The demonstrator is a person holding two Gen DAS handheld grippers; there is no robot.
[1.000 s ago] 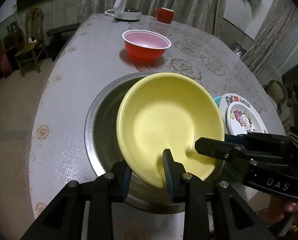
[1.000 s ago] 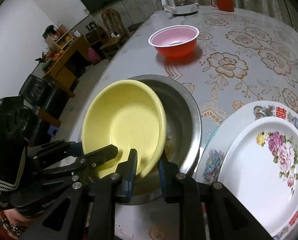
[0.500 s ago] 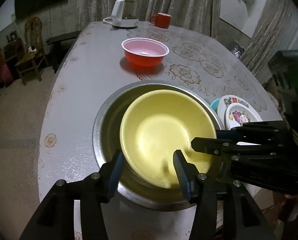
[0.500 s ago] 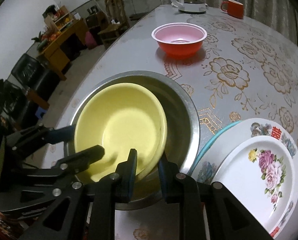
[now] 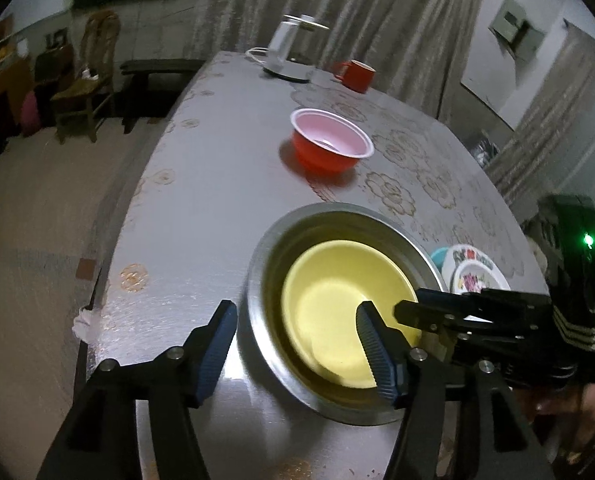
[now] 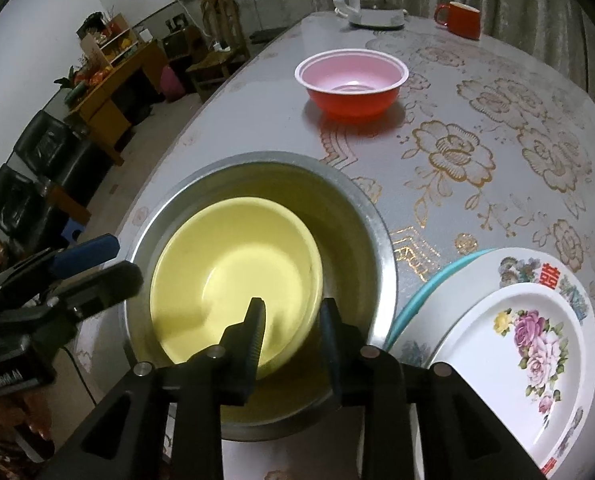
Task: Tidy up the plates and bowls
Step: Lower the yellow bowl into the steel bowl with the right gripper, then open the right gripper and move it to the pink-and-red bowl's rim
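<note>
The left claw [image 5: 295, 344] has just sprung apart and backed off, fingers wide with nothing between them, and the yellow bowl [image 5: 347, 312] it was pinching a second ago now sits nested in the steel basin [image 5: 273, 240], lower right of the frame. The right claw [image 6: 291, 330] is loosening too: its jaws have just been opening, straddling the bowl's near rim but no longer pressing it. That's one bowl stacked; the red bowl [image 6: 351, 80], upper middle, looks next, flowered plates [image 6: 537, 344] waiting lower right.

A red double-happiness character 囍 stands on the large plate's [image 6: 529, 276] rim.
</note>
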